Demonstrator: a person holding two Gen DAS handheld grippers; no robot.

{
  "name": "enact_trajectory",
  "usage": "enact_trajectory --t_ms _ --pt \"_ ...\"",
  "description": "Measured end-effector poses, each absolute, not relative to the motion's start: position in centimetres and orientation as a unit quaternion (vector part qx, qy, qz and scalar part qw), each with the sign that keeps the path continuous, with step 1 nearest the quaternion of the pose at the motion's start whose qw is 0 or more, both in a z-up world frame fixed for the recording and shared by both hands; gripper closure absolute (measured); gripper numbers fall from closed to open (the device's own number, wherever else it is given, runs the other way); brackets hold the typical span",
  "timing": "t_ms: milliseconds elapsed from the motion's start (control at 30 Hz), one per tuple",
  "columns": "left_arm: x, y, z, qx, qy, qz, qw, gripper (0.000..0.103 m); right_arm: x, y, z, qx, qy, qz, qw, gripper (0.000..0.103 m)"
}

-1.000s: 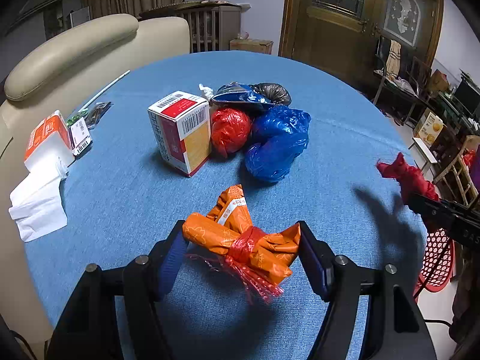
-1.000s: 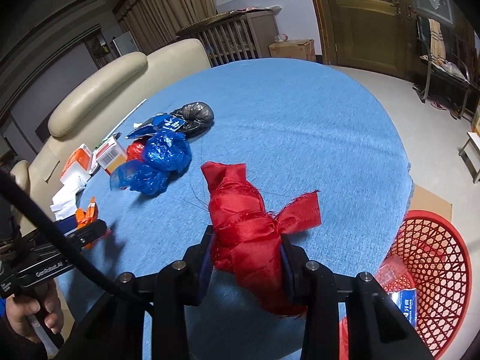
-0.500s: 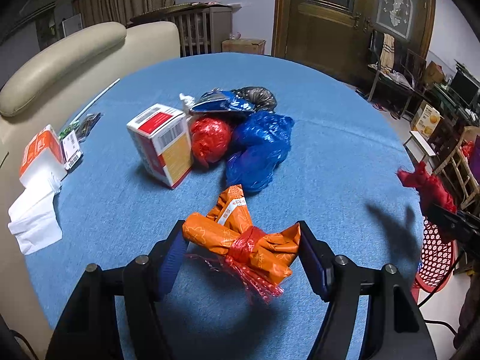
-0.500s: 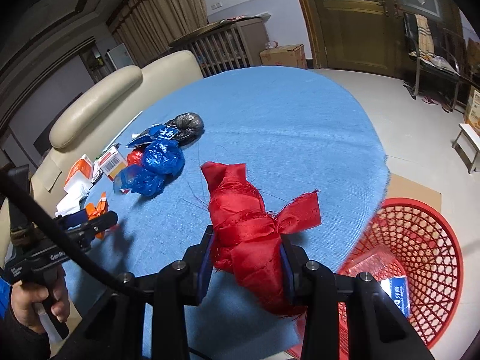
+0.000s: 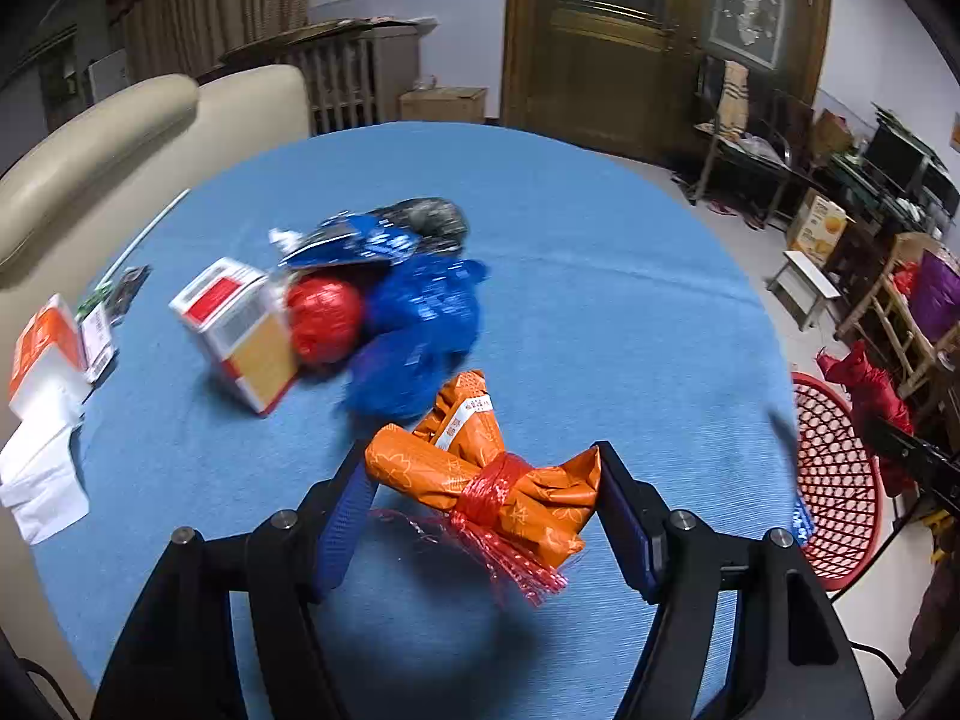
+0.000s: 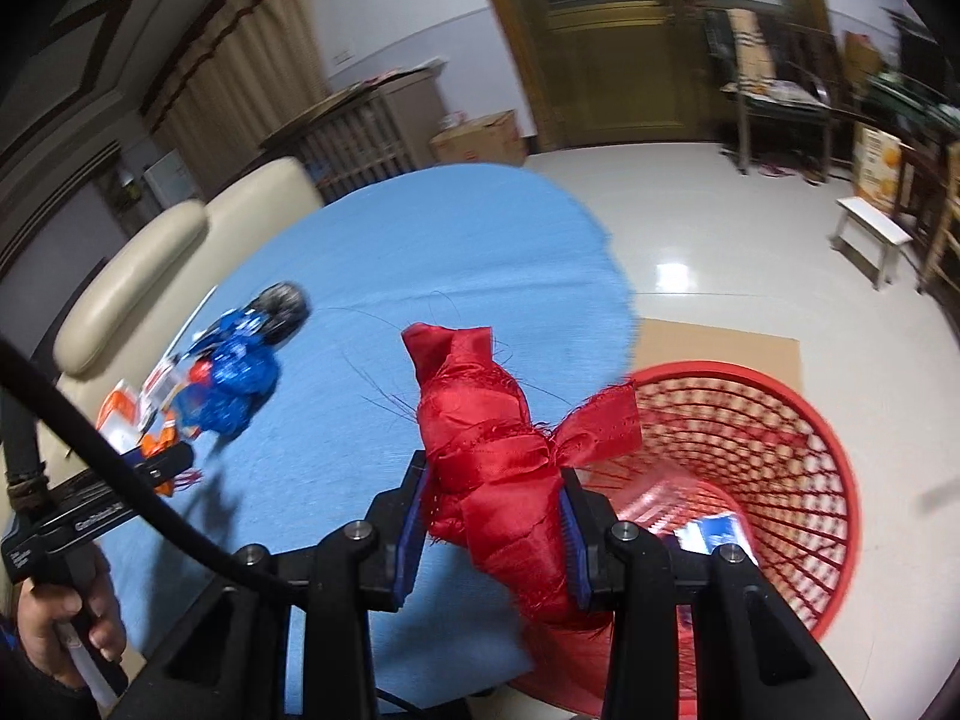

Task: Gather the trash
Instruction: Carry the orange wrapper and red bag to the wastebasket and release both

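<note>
carrying two pieces of trash toward the basket. nearest in the right wrist view, right tool (image 6: 492, 516) clamped on a red cloth bundle (image 6: 498, 456), pads pressed into both sides, the bundle's knot and tail sticking up past the fingers. it hangs over the desk's rim, with the red basket (image 6: 834, 480) on the floor just beyond and below; some packaging lies in the basket bottom.

left tool (image 5: 483, 498) holds an orange wrapper (image 5: 480, 474) tied at the middle with red netting, fingers set wide on its two ends. it rides above the desk (image 5: 630, 312), near the front edge.

step in hand, as i judge it: transport and drop. right load is nearly at the basket; next move calls for a little more reach outward so the bundle clears the desk edge and sits over the mouth, then opening. the cloth's loose threads might snag on the pads, so a shake may be needed. left load needs a longer swing to the right across the desk.

farther back on the desk, well apart from both tools: a heap of blue bags (image 5: 420, 324), a red ball (image 5: 324, 318), a dark bag (image 5: 429, 216) and a box (image 5: 240, 330), touching one another. tissues (image 5: 42, 408) at the far left edge by the sofa (image 5: 120, 132).

open room: desk bare between heap and right edge; floor round the basket open, cardboard (image 6: 720, 342) under it. only the two tools might cross paths at the basket.
</note>
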State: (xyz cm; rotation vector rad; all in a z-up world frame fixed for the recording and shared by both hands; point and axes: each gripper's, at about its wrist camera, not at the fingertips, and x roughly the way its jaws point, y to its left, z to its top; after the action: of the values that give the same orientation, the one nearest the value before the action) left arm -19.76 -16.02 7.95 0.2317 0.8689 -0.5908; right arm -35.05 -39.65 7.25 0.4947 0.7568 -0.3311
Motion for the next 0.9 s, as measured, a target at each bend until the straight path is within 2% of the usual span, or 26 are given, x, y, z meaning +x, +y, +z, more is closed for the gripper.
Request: enact_trajectory --t_ms 467,900 --pt "-24.4 -24.3 9.8 0.145 0.385 -0.377 0.83 0.031 -40.4 -45.4 5.3 0.27 0.363 -0.245 0.857 0.062" --pt "-27.7 -30.8 10.0 0.188 0.37 -0.436 0.799 0.031 -41.1 -47.8 4.5 0.285 0.357 -0.253 0.853 0.059"
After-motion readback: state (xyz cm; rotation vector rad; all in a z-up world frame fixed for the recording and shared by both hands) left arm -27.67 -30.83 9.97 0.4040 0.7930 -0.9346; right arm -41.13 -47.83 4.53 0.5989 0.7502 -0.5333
